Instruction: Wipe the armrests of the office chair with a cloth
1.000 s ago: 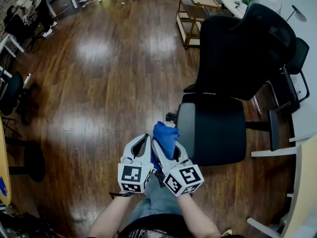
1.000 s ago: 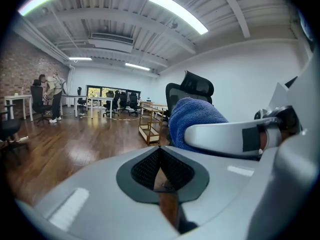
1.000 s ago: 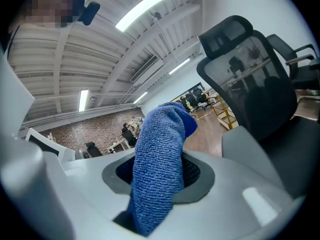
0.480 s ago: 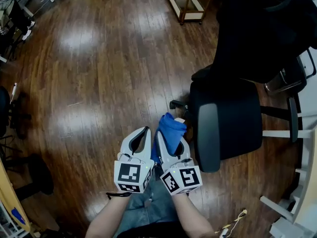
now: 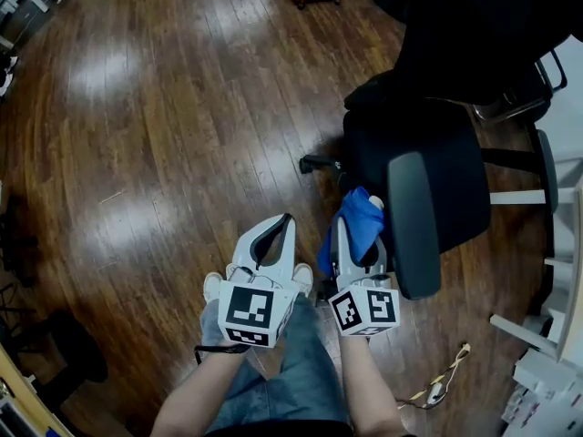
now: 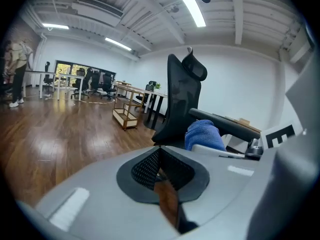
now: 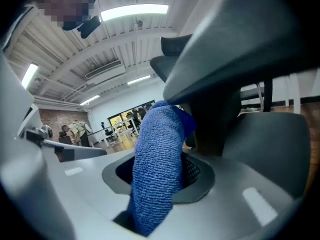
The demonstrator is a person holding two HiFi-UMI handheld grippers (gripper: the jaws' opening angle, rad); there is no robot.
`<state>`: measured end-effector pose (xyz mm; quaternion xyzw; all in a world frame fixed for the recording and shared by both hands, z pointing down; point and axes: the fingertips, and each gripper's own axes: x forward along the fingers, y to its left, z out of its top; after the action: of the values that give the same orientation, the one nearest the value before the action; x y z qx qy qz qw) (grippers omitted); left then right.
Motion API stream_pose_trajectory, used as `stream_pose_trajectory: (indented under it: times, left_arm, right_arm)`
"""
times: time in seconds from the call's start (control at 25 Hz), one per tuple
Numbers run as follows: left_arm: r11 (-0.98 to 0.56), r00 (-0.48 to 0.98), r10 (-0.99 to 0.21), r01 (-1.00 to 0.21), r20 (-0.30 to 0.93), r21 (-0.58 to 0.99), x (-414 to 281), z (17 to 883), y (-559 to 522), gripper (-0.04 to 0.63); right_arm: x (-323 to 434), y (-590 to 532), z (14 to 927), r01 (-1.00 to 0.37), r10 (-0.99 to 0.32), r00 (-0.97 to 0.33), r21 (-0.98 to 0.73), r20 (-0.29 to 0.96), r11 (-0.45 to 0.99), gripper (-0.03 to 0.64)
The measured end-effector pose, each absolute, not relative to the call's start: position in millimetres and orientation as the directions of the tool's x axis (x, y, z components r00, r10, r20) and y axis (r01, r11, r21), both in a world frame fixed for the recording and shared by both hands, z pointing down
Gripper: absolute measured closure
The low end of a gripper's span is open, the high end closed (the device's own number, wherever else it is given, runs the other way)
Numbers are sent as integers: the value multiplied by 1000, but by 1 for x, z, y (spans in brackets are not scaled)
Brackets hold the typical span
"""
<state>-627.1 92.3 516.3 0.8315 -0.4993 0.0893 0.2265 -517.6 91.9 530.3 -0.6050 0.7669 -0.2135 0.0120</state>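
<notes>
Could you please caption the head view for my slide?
Right gripper holds a blue cloth beside the armrest; left gripper is shut and empty.

The office chair (image 5: 455,53) loses the top of its backrest at the upper edge of the head view, most of its base is hidden under its seat, and beside its near armrest (image 5: 414,221) the lower part of the blue cloth (image 5: 355,232) disappears inside the right claw (image 5: 358,212).

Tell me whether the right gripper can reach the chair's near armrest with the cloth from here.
Probably yes: the right gripper, shut on the blue cloth, sits just beside the near armrest, with nothing visible between them in the head view.
</notes>
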Motion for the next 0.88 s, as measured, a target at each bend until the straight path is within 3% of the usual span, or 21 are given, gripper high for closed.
stream_pose_trajectory:
  times: [0.2,0.88]
  left_arm:
    - [-461,553,-750,-830,363,314,-618,539,96,617]
    - [-464,558,-738,-828,380,315,-622,615,83,617]
  right_arm:
    - [-496,91,564,-944,-948,-185,-315,258,98,479]
    - [-513,48,722,-948,-867,-261,-280,425,148,479]
